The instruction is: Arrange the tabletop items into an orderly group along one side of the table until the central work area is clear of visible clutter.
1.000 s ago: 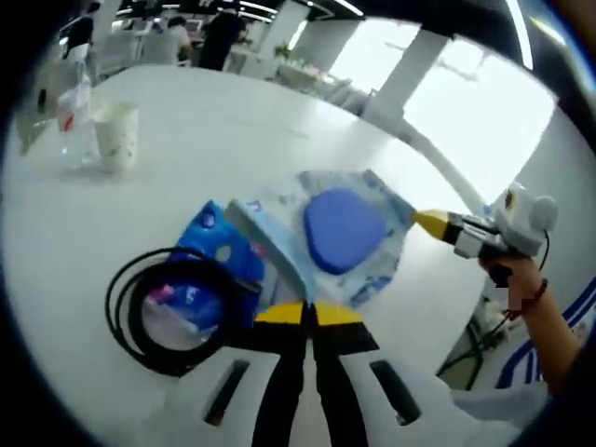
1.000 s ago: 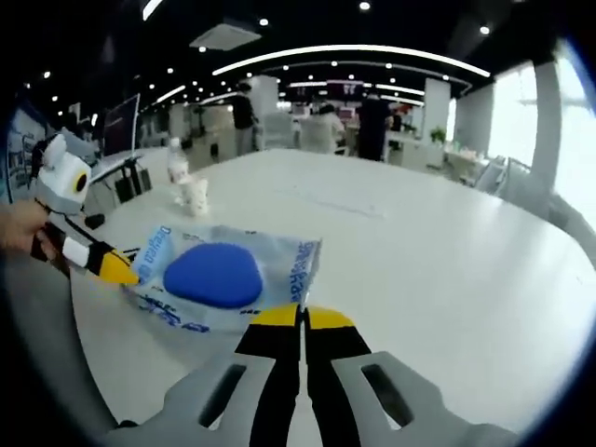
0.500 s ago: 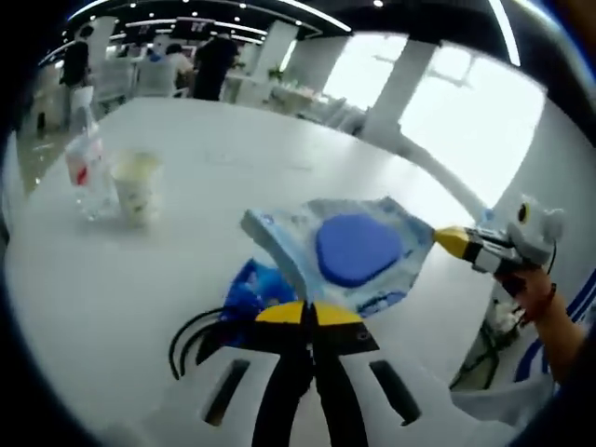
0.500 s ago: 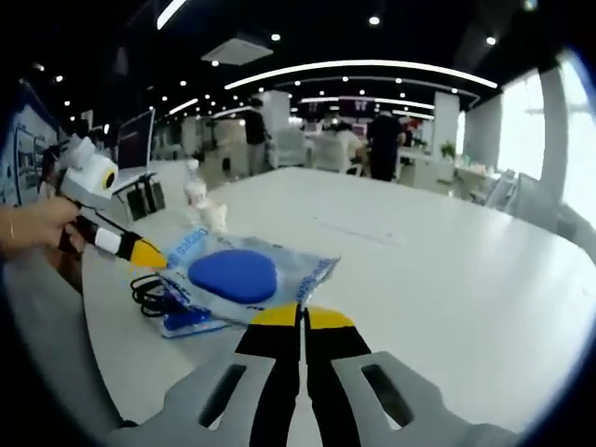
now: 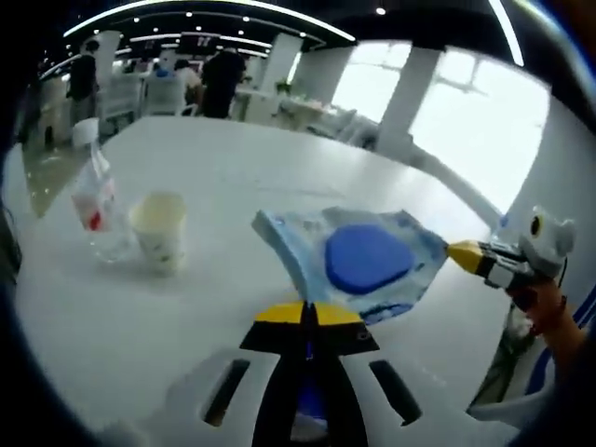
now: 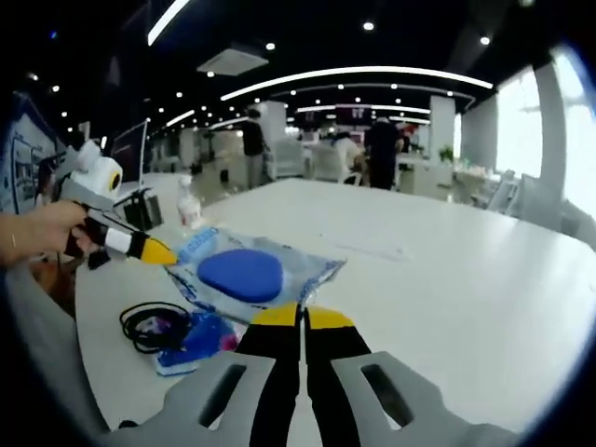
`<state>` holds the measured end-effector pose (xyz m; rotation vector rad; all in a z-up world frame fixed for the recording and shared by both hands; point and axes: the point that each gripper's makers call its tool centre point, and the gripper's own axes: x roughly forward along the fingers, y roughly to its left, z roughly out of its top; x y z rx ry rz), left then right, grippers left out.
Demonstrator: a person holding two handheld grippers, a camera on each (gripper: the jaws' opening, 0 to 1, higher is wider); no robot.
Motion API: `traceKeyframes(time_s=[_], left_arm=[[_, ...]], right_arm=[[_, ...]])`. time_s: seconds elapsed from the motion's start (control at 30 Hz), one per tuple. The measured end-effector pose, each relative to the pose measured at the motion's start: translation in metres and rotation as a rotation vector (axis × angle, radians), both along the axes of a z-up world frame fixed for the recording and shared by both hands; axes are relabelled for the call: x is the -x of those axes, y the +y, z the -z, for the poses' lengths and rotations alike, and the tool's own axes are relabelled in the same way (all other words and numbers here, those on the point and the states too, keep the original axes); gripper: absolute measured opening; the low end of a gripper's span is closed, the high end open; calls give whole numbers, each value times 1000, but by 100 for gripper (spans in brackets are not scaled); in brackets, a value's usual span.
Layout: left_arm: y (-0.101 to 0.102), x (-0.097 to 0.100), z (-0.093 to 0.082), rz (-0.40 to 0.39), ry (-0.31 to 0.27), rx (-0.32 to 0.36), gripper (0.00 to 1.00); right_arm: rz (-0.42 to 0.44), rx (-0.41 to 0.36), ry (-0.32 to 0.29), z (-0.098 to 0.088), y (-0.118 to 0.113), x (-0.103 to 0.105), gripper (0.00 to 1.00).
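Left gripper view, left to right: a plastic bottle [image 5: 96, 200] and a paper cup [image 5: 159, 230] are standing just beside each other on the white worktop [image 5: 233, 168], then the clear pouch with the blue pad [image 5: 358, 259] is hanging in the air between both tools, the left tongs [image 5: 309, 315] pinching its near edge with jaws closed together, the right tongs [image 5: 463, 254] clamping its far corner, a hand [image 5: 540, 307] behind them. Right gripper view, left to right: the person's other hand is gripping the left tool, whose yellow tips are biting the pouch's corner; a coiled black cable [image 6: 147, 326] and a small blue packet [image 6: 194, 338] are lying on the worktop underneath, uncovered now that the pouch has come up off them over the last second. The right tongs are closing on the pouch's near edge at the bottom centre. Since a second ago the pouch is going from resting on the cable and packet to being carried clear, and the left view is swinging toward the bottle and cup. Judging by this, the pouch is heading to that side to join the group; cable and packet are waiting in the middle, so the clearing is only partly done.
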<state>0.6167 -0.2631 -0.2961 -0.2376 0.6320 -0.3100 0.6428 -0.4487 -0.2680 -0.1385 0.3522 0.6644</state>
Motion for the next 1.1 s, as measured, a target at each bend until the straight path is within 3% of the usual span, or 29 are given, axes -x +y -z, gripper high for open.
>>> traceKeyframes(time_s=[0.2,0.47,0.87,1.1], left_arm=[[17,-19,7,-32,-5,-18,0],[35,-45,21,-56,2,-74,0],[46,-73,47,-75,-3,-194,0],[50,-77,62,-93,14,-237,0]], right_arm=[[3,-28,22,6,12,-17,1],[-9,8,25,20,30,-38,1],[12,38,57,52,41,-67,1],[17,54,80,71,46,-74,1]])
